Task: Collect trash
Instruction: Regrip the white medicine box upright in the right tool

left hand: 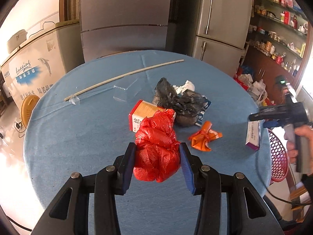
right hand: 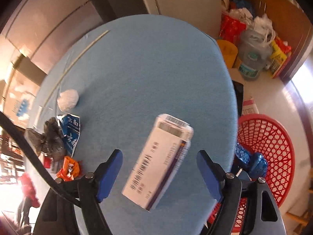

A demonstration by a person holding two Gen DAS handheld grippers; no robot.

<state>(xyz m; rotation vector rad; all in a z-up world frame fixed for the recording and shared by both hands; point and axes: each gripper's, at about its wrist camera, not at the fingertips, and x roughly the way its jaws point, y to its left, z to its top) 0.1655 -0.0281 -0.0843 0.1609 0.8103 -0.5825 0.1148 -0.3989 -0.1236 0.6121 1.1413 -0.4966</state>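
Left wrist view: left gripper (left hand: 157, 161) clamped on a crumpled red plastic bag (left hand: 157, 146), fingers (left hand: 128, 168) pressing both flanks, bag apparently lifted clear of the blue desk (left hand: 78, 137), probably for carrying to the bin. Beyond it, more trash in a loose cluster: an orange-and-white carton (left hand: 141, 113) on its side, a black bag (left hand: 180, 99) with white tissue (left hand: 184, 87) tucked behind, an orange wrapper (left hand: 204, 137) just beside. A thin stick (left hand: 125, 76) well apart, toward the far edge. At right, a hand (left hand: 299, 143) holding the right gripper over the desk's edge, near the red basket (left hand: 277, 156).

Right wrist view: right gripper (right hand: 159, 168) spread wide, fingers (right hand: 109, 172) clear of the white-and-purple box (right hand: 160, 160) between them; box blurred and tilted, likely just let go. Box over the desk's edge rather than the basket beside, so a miss seems possible.
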